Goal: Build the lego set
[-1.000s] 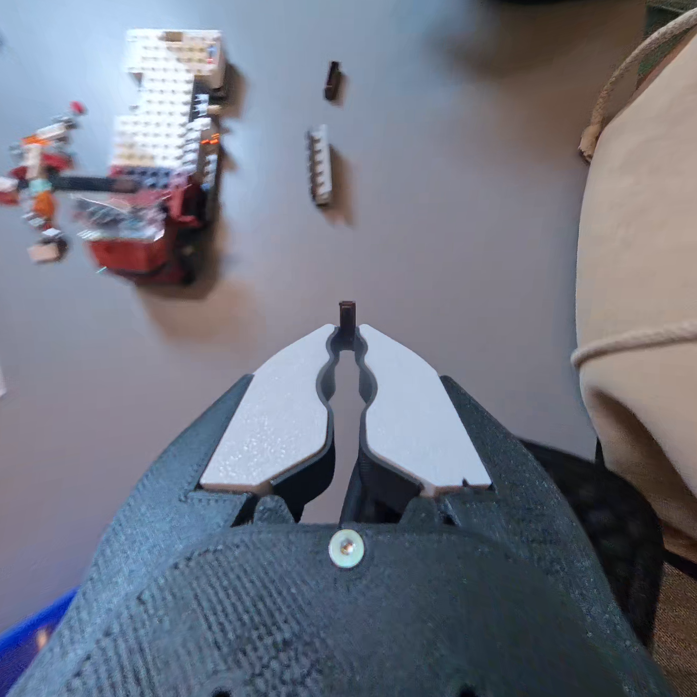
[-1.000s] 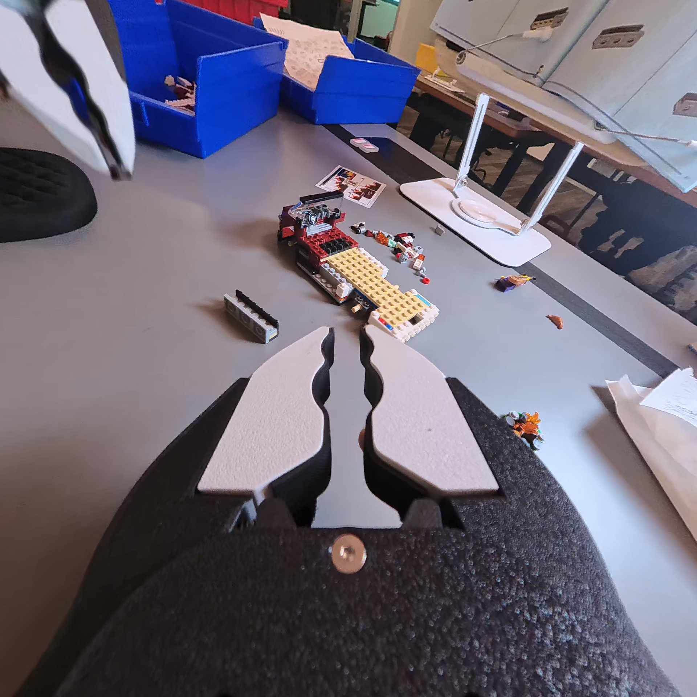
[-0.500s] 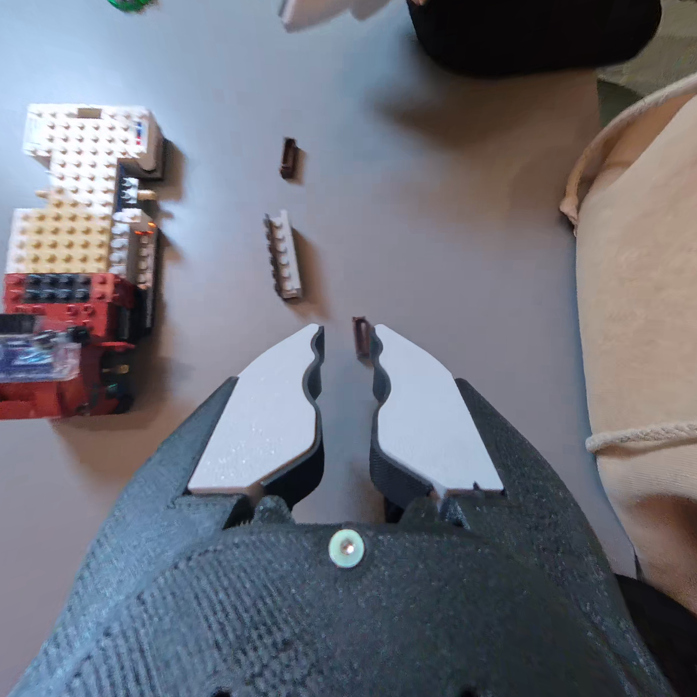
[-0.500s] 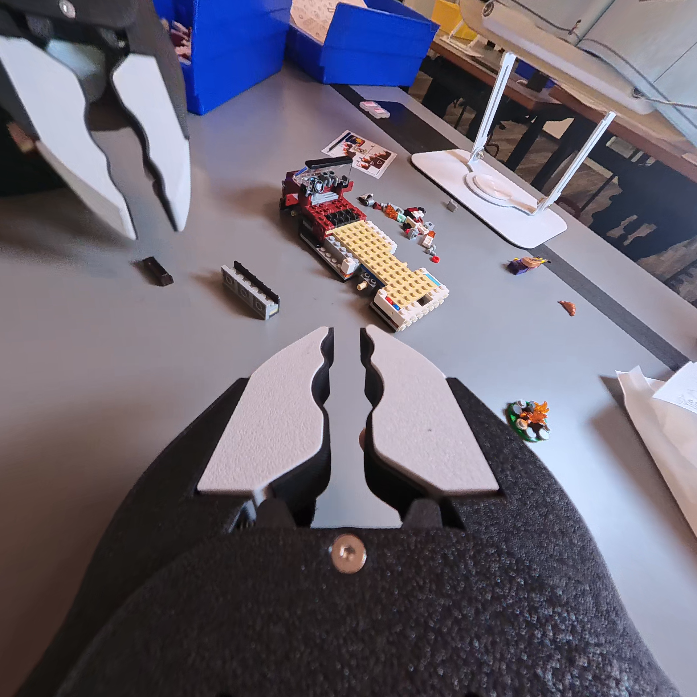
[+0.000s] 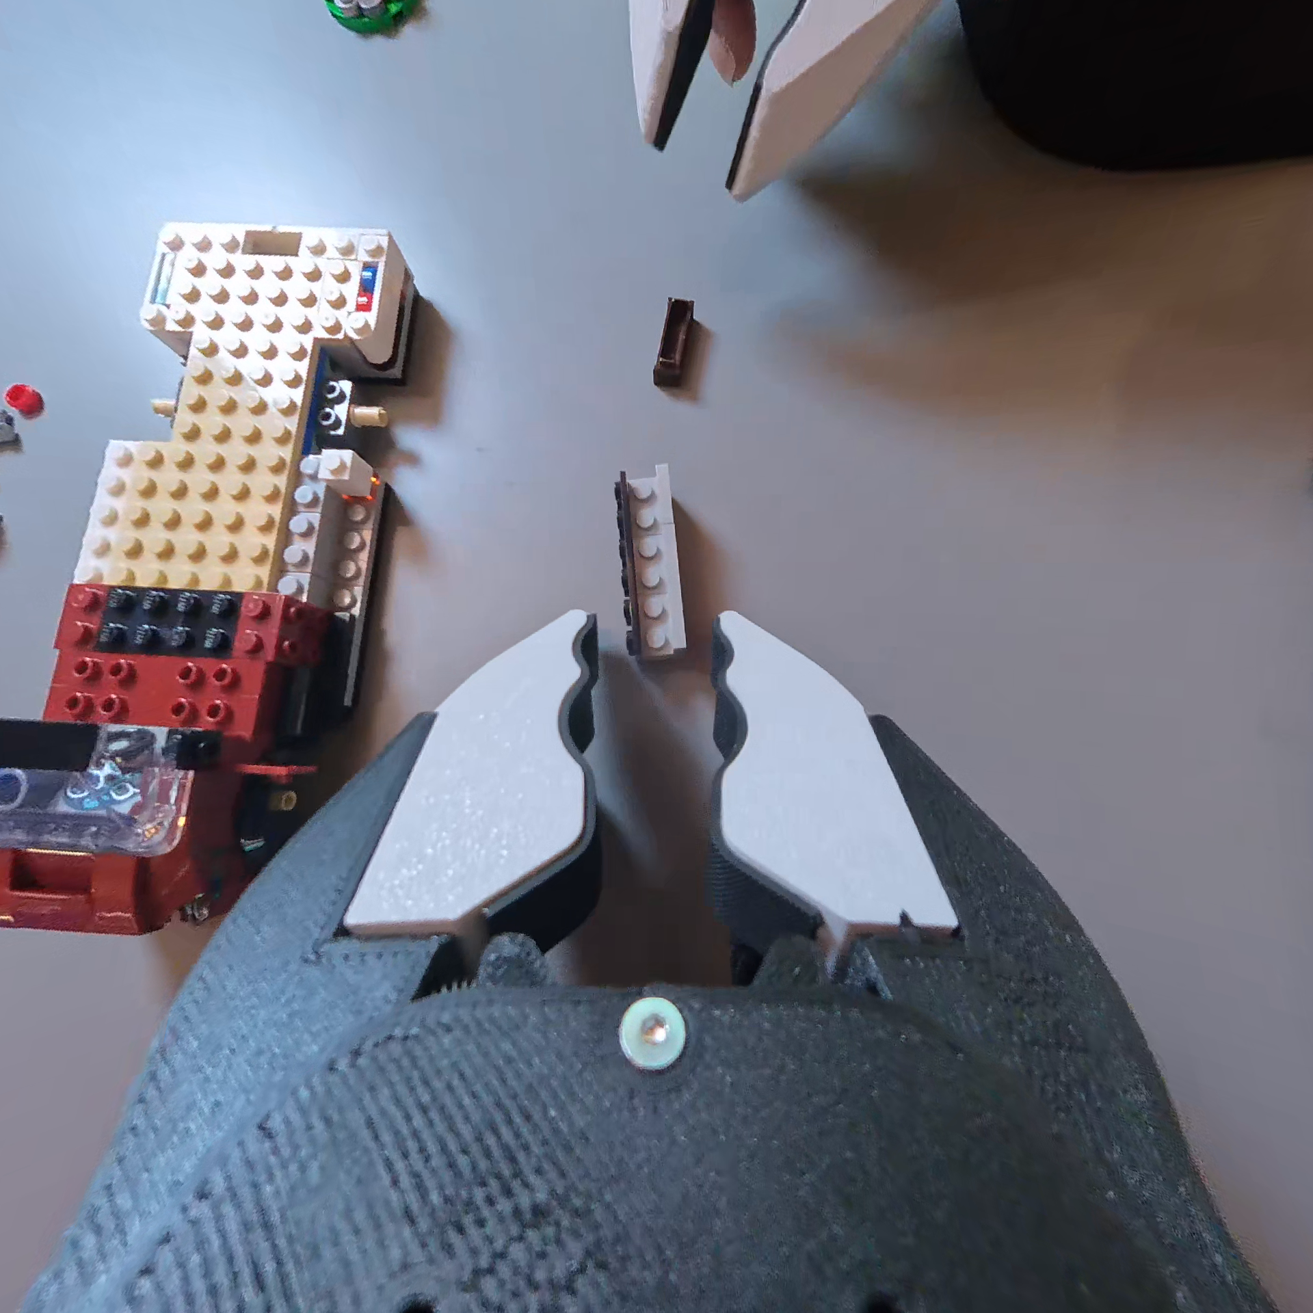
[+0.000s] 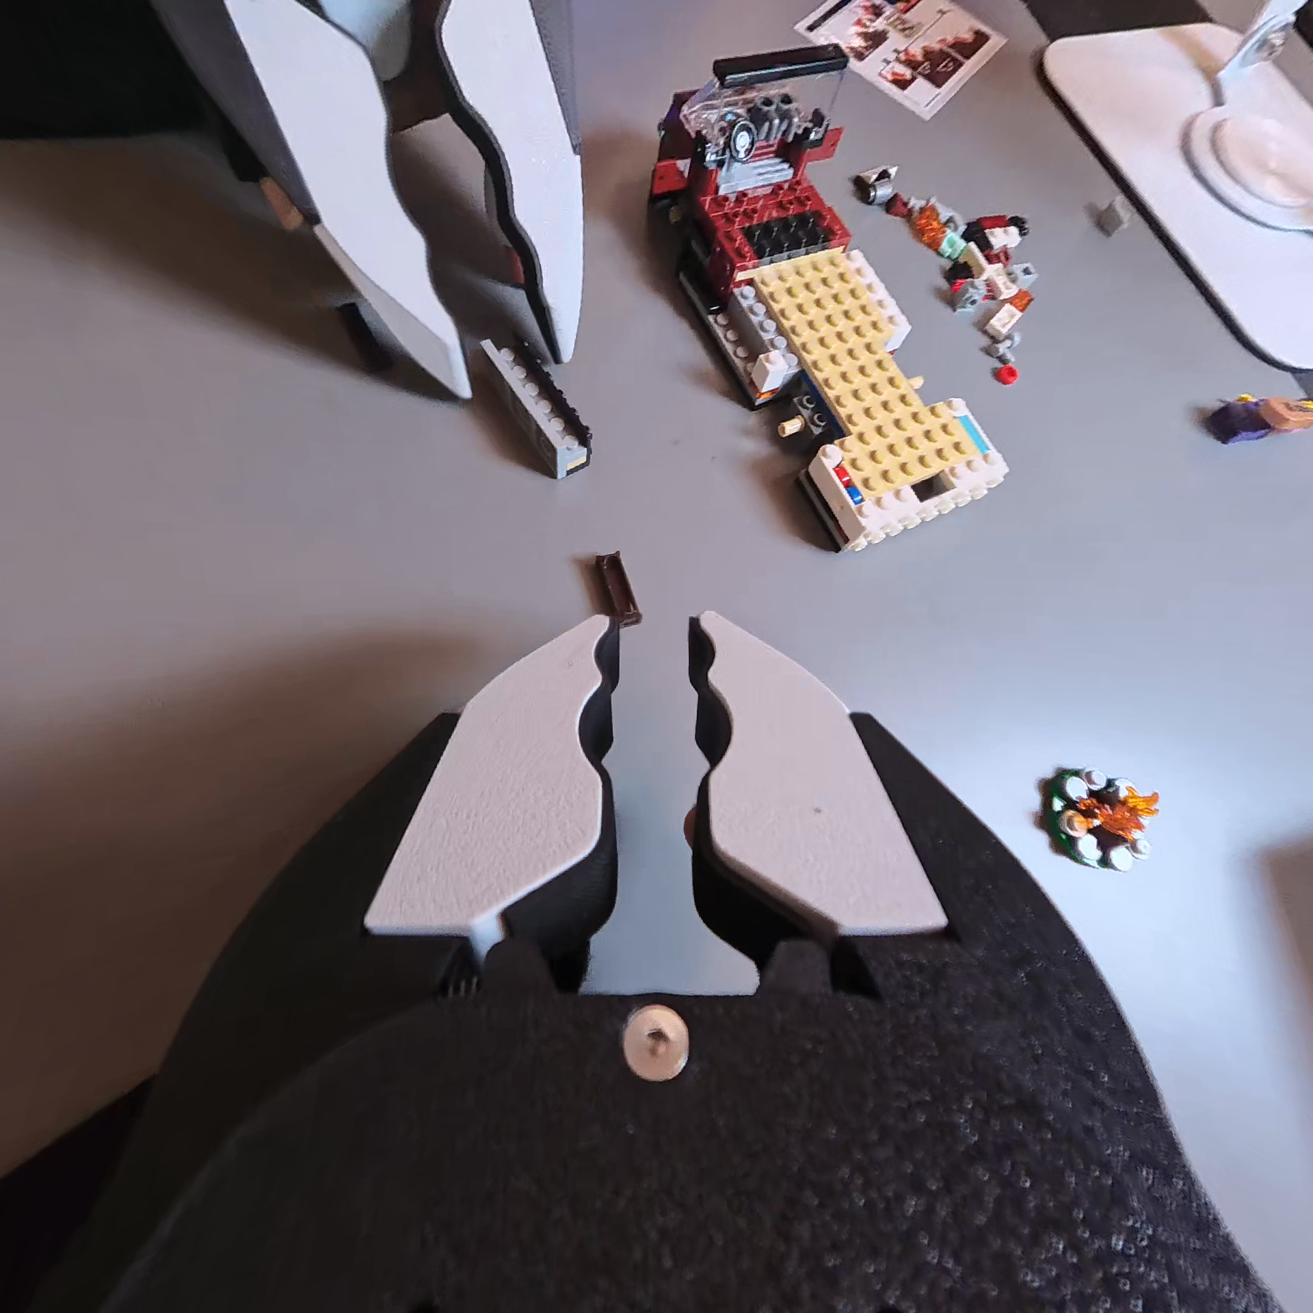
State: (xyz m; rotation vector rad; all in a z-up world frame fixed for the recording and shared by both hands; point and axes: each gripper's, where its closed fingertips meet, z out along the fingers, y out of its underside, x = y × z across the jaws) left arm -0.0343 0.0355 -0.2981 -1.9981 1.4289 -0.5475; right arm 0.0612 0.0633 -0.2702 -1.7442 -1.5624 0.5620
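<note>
My left gripper is open and holds nothing. The near end of a long white-and-black brick strip lies on the grey table between its fingertips, with a gap on each side. The right wrist view shows the same, with the left gripper over the strip. My right gripper is open and holds nothing. A small dark brown piece lies just ahead of its left fingertip, and it also shows in the left wrist view. A second dark piece lies behind the left gripper.
A partly built brick vehicle in red, tan and white lies left of the strip; it also shows in the right wrist view. Several loose small pieces, a white stand base, a green round piece and a leaflet lie around. Left tips to right tips: about 11 cm. From my right tips it is roughly 15 cm to the green round piece; from my left, 25 cm.
My left gripper held a small dark brown piece, opened and left it on the table, then moved forward to the strip. My right gripper came down near the other brown piece and opened slightly.
</note>
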